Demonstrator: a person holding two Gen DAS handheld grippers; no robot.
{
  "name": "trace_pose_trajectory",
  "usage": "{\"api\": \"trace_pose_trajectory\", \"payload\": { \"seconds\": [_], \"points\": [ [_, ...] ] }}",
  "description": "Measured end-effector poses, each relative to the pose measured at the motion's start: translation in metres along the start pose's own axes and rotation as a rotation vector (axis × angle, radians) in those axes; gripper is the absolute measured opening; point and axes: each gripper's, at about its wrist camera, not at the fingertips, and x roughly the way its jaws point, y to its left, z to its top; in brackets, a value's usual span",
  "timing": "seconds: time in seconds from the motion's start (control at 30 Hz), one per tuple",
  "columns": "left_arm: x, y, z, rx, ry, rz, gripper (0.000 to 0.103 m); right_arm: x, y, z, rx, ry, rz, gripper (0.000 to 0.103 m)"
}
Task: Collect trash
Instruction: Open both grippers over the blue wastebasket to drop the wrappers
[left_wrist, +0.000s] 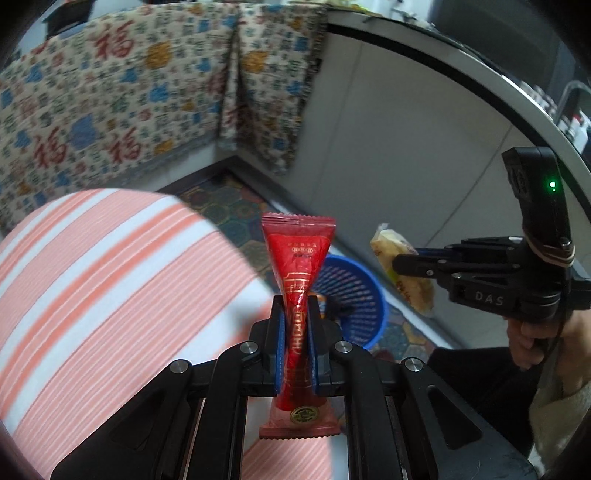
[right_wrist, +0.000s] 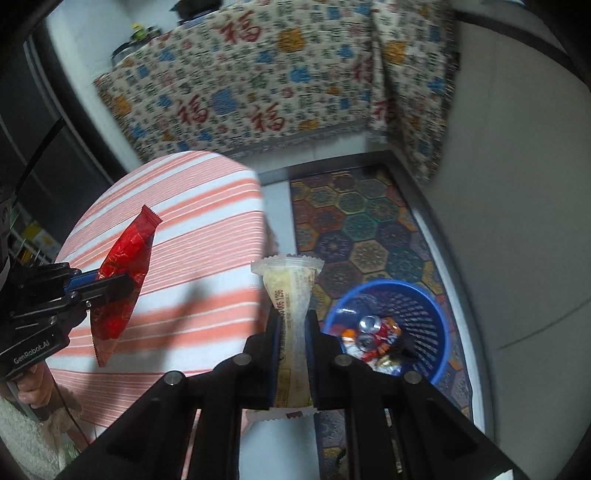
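Observation:
My left gripper (left_wrist: 296, 314) is shut on a red snack wrapper (left_wrist: 298, 258), which sticks up between its blue pads. The same wrapper (right_wrist: 123, 273) and left gripper (right_wrist: 127, 282) show at the left of the right wrist view, over the striped table. My right gripper (right_wrist: 294, 321) is shut on a pale yellow wrapper (right_wrist: 291, 291). In the left wrist view that yellow wrapper (left_wrist: 402, 269) hangs in the right gripper (left_wrist: 397, 264) at the right. A blue basket (right_wrist: 424, 314) on the floor holds crushed cans and wrappers; the basket (left_wrist: 354, 295) lies beyond both grippers.
A round table with an orange-striped cloth (left_wrist: 92, 277) fills the left. A patterned mat (right_wrist: 362, 229) lies under the basket. A sofa with a printed cover (left_wrist: 129, 92) stands behind, and a white cabinet wall (left_wrist: 388, 147) runs along the right. A hand (left_wrist: 528, 343) holds the right gripper.

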Motion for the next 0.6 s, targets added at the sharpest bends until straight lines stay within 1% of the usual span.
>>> {"api": "trace_pose_trajectory", "payload": {
  "seconds": [0.13,0.23,0.33,0.47,0.6],
  "points": [
    [0.031,-0.036,0.016,0.039,0.019,-0.042,0.009,0.001,-0.041,-0.005,0.07,0.0,-0.039,0.013],
    [0.054,-0.053,0.025,0.044,0.034,-0.06,0.009,0.007,-0.068,-0.008,0.121,0.001,-0.059,0.013],
    [0.073,-0.063,0.032,0.041,0.042,-0.074,0.009,0.014,-0.094,-0.013,0.179,0.001,-0.069,0.013],
    [0.1,-0.071,0.039,0.026,0.05,-0.088,0.009,0.026,-0.119,-0.019,0.247,-0.005,-0.067,0.013],
    [0.12,-0.078,0.036,0.009,0.058,-0.095,0.009,0.044,-0.14,-0.027,0.288,-0.007,-0.075,0.013]
  ]
}}
